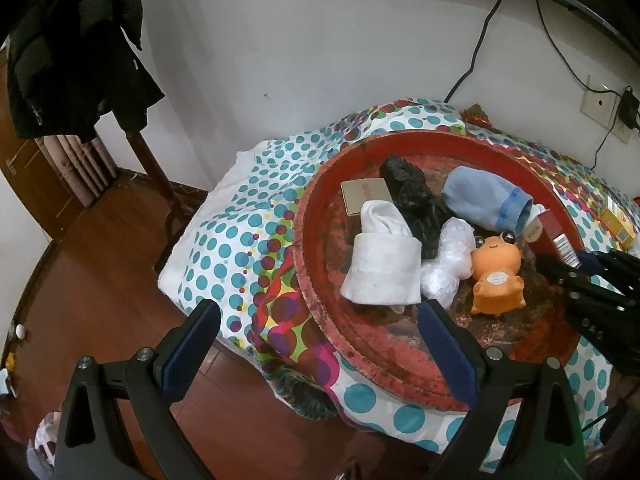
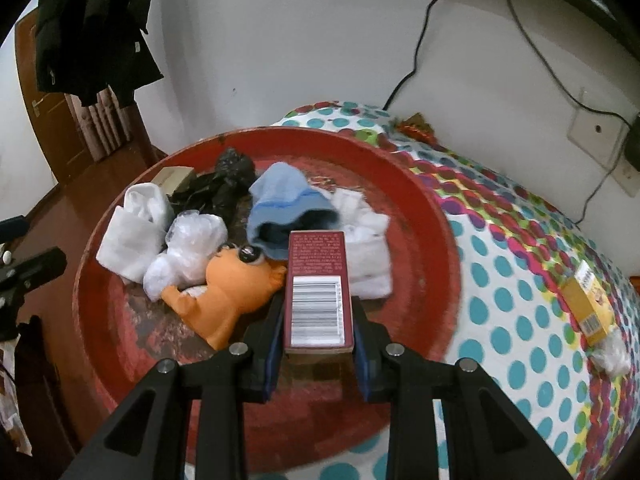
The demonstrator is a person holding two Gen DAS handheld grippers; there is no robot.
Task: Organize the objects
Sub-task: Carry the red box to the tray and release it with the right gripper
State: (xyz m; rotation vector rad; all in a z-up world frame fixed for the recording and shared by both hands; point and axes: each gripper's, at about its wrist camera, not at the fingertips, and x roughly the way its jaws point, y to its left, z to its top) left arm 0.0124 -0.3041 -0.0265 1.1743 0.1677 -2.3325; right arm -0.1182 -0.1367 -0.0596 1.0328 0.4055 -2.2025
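Nearest in the right wrist view, right gripper (image 2: 318,344) with jaws pinching a red box (image 2: 319,292), barcode face up, held above the near part of a round red tray (image 2: 436,240). Just beyond the box, an orange toy (image 2: 224,292) lying in the tray, then a clear plastic bundle (image 2: 188,248), a white sock (image 2: 136,236), a blue sock (image 2: 284,204), a black bag (image 2: 224,188) and a beige box (image 2: 176,178) toward the far rim. Off to the right on the dotted cloth (image 2: 520,280), well apart from the tray, a yellow box (image 2: 588,304). In the left wrist view, left gripper (image 1: 320,344) with jaws spread, nothing between them, hovering at the tray's near-left rim. Farthest back, a black jacket (image 1: 76,40) hanging by the wall.
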